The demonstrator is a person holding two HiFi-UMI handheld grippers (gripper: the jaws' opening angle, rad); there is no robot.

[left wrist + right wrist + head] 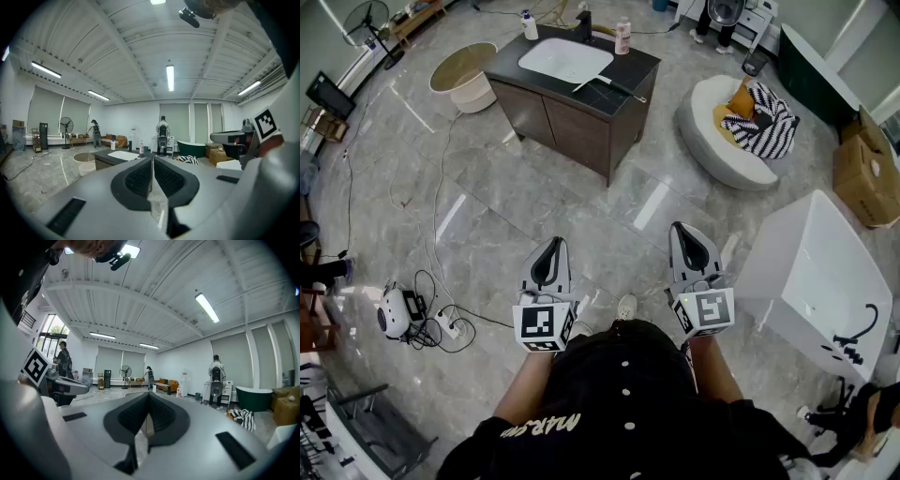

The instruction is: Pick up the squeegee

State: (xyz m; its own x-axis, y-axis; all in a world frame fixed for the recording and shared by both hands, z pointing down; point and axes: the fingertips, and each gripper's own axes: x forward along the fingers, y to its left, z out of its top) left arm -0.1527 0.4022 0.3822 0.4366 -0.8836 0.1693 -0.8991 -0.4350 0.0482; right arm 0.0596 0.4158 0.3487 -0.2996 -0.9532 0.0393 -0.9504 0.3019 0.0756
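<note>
The squeegee (609, 87), with a pale blade and a black handle, lies on the dark vanity counter (630, 66) beside the white sink (562, 58), far ahead of me. My left gripper (548, 255) and right gripper (689, 242) hang side by side over the floor, well short of the counter. Both are shut with nothing between the pads. In the left gripper view the jaws (152, 161) are pressed together, with the counter (117, 157) small beyond them. The right gripper view shows its jaws (149, 401) closed too.
A round white seat with a striped cloth (764, 122) stands right of the vanity. A white bathtub (816, 272) is close on my right. A round basin (464, 75) sits left of the vanity, and cables with a small device (394, 314) lie at the left. Bottles (622, 37) stand on the counter.
</note>
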